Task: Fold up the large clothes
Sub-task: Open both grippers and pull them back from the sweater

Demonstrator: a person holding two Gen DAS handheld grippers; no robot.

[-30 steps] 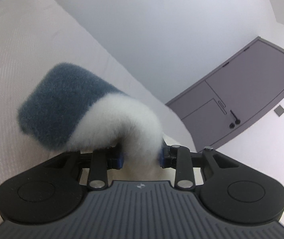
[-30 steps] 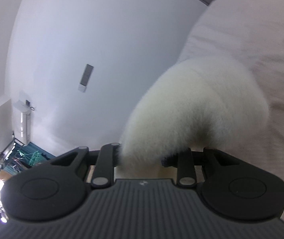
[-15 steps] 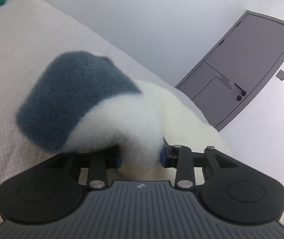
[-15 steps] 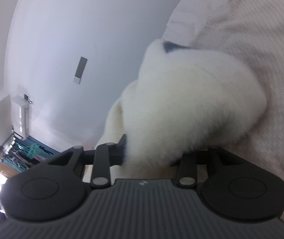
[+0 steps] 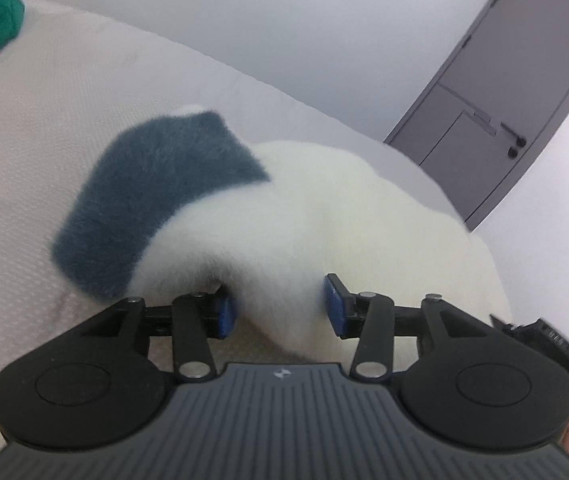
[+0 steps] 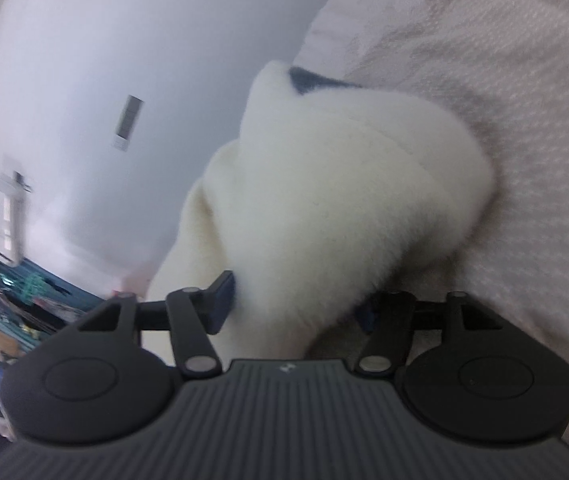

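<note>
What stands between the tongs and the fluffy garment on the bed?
Nothing visible. The fluffy garment already lies between the left tongs and between the right tongs, whose jaws are opening, on the bed cover.

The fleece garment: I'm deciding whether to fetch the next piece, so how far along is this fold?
Done: fleece garment lies bunched on the bedspread. In hand: left tool and right tool are opening, fleece between their jaws. Left: whether more folds remain can't be told.

Each hand-held gripper, left and right, has a ribbed grey body, two round black housings, silver pivot pins and blue-padded fingers.
</note>
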